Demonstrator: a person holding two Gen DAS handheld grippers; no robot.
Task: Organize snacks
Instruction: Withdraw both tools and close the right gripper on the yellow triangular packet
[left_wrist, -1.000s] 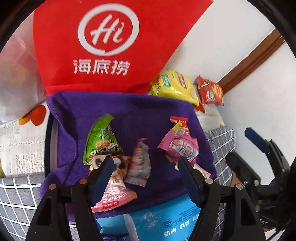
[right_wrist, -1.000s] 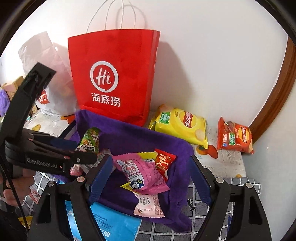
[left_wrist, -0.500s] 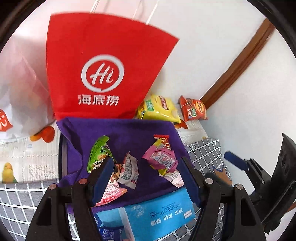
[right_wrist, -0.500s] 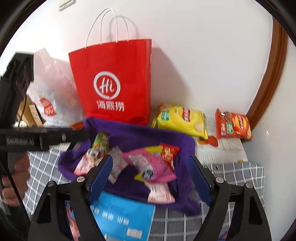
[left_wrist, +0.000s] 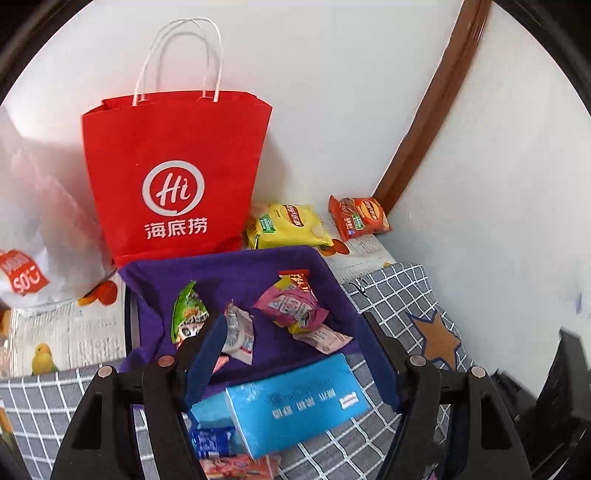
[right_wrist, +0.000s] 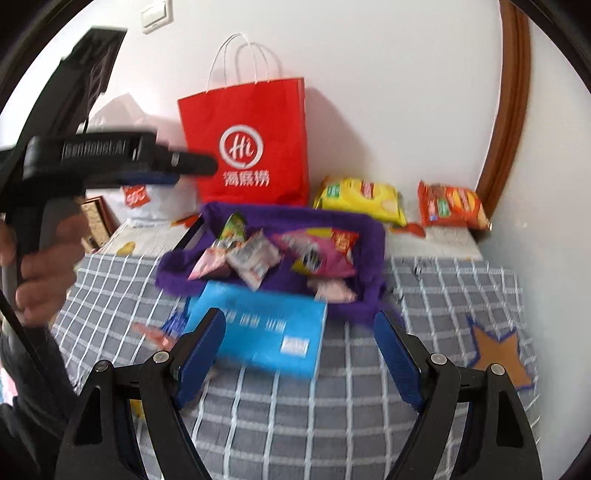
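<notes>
A purple cloth-lined basket (left_wrist: 229, 273) (right_wrist: 369, 229) holds several snack packets: a green one (left_wrist: 188, 314), a silver-white one (left_wrist: 238, 334) and a pink one (left_wrist: 291, 306) (right_wrist: 314, 254). A yellow chip bag (left_wrist: 288, 225) (right_wrist: 362, 195) and an orange chip bag (left_wrist: 360, 218) (right_wrist: 450, 206) lie behind it by the wall. My left gripper (left_wrist: 291, 319) hangs open and empty above the basket's near edge. My right gripper (right_wrist: 299, 317) is open and empty over a blue tissue pack (right_wrist: 258, 328) (left_wrist: 295, 402). A hand (right_wrist: 44, 266) holds the left gripper (right_wrist: 177, 162), seen high at the left.
A red paper bag (left_wrist: 177, 177) (right_wrist: 251, 147) stands against the wall behind the basket, with a white plastic bag (left_wrist: 37, 221) to its left. Small packets (left_wrist: 214, 443) lie beside the tissue pack on the grey checked cover (right_wrist: 443, 295). A brown door frame (left_wrist: 424, 129) runs up the right.
Both grippers have drawn back from the basket, so it looks smaller and farther. The left one rose and now shows the whole red bag. Both stayed open and empty.
</notes>
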